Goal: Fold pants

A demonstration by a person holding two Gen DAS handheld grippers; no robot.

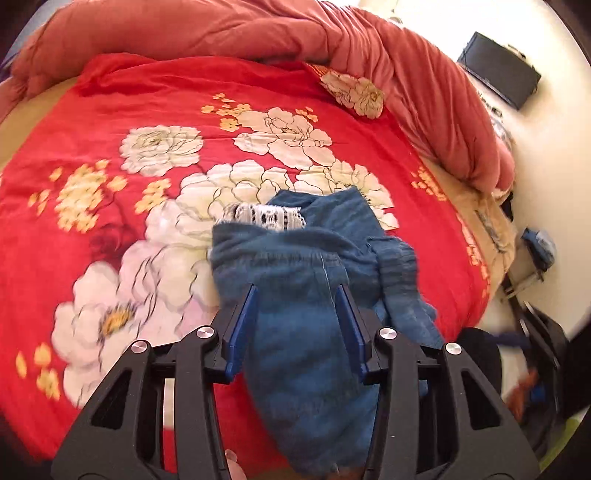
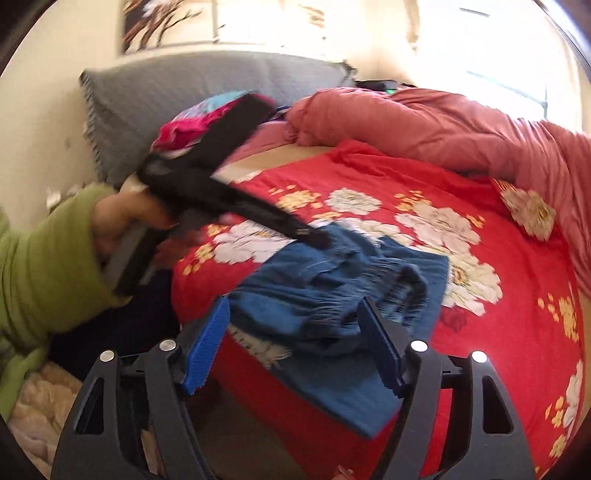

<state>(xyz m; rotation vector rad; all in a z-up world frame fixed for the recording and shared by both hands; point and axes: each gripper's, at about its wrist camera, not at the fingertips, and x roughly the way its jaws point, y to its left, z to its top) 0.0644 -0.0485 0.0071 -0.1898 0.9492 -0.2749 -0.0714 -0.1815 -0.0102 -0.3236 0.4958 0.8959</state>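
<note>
Blue pants (image 1: 303,295) with an elastic waistband and a white lace trim (image 1: 266,216) lie bunched on the red floral bedspread (image 1: 147,110) near the bed's edge; a leg hangs over the side. My left gripper (image 1: 297,291) is open, its blue pads on either side of the cloth. In the right wrist view the pants (image 2: 332,291) lie in front of my open right gripper (image 2: 293,308), which hovers at the waistband. The left gripper (image 2: 314,236) shows there too, held by a hand in a green sleeve, its tip on the pants.
A pink duvet (image 1: 258,29) is piled along the far side of the bed. A grey headboard (image 2: 177,92) and a heap of clothes (image 2: 195,125) stand at the back. A black box (image 1: 498,68) and clutter lie on the floor.
</note>
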